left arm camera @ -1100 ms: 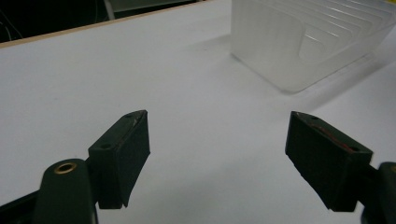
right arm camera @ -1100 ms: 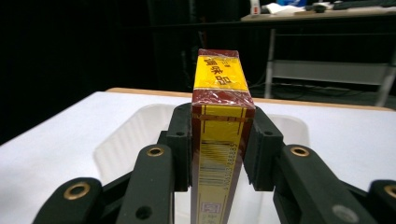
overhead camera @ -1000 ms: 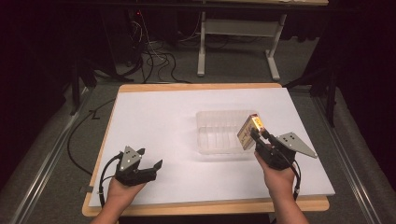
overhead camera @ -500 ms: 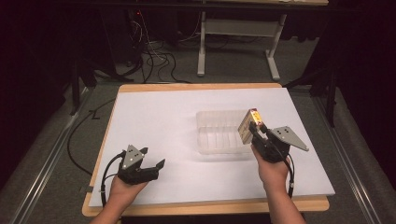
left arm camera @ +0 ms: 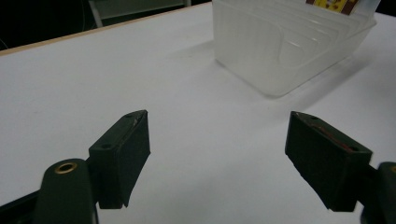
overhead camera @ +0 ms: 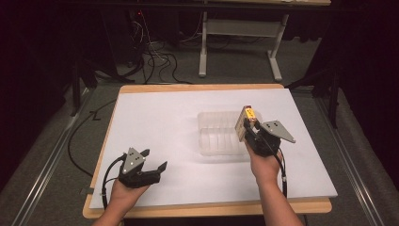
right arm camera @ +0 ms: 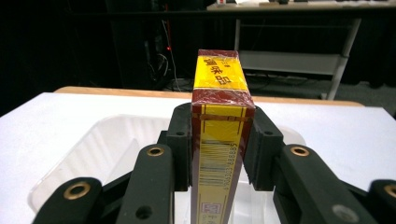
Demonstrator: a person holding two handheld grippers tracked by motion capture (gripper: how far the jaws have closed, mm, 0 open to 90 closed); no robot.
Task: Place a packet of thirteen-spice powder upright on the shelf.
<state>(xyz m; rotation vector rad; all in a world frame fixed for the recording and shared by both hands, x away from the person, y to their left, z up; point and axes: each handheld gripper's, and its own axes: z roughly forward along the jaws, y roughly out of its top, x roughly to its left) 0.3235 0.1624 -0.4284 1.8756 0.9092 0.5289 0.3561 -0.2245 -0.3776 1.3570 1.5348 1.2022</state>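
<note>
My right gripper (overhead camera: 248, 127) is shut on a yellow and dark red box (overhead camera: 246, 121) and holds it upright above the right end of a clear plastic tray (overhead camera: 219, 136). In the right gripper view the box (right arm camera: 219, 121) stands between both black jaws, with the tray (right arm camera: 107, 140) below and behind it. My left gripper (overhead camera: 154, 161) rests near the front left of the white table top, jaws apart with nothing between them. In the left gripper view its pads (left arm camera: 123, 154) frame bare table, and the tray (left arm camera: 289, 42) sits ahead to the right.
The white table top (overhead camera: 155, 117) has a wooden rim along its front and back. Dark floor with cables (overhead camera: 155, 61) and a grey desk frame (overhead camera: 237, 35) lies beyond the far edge. A black cable (overhead camera: 82, 136) hangs off the table's left side.
My right gripper has carried the box a little to the left, over the tray's right end. The left gripper has stayed in place.
</note>
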